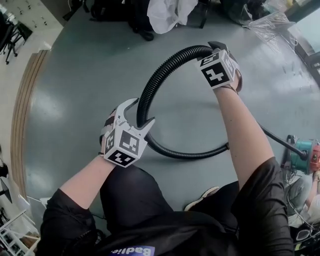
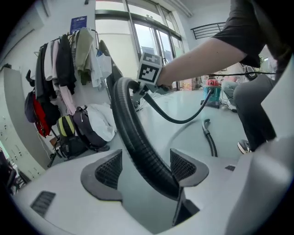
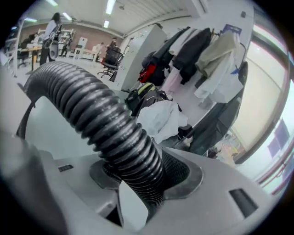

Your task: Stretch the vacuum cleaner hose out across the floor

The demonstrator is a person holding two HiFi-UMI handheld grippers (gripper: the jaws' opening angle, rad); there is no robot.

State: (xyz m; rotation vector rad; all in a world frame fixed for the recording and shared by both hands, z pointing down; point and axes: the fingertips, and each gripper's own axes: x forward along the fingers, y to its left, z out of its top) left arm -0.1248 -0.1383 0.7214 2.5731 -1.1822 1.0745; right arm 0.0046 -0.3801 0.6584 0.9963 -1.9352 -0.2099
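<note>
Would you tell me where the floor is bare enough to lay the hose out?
Widest bare floor: left of the hose, up to the wooden edging. A smaller patch lies inside the hose's loop. Crowded: the top edge, with bags and white cloth, and the right edge by the vacuum cleaner.

The head view's right edge cuts off the vacuum cleaner (image 1: 304, 152).

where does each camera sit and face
head view: on the person's head, facing steeply down at the looped hose; forearms, left hand-held gripper, right hand-held gripper show
left gripper view: on the left one, along its open jaws toward the right arm
right gripper view: on the right one, along jaws clamping the hose toward hanging clothes
shared: gripper views both show hose, clothes
</note>
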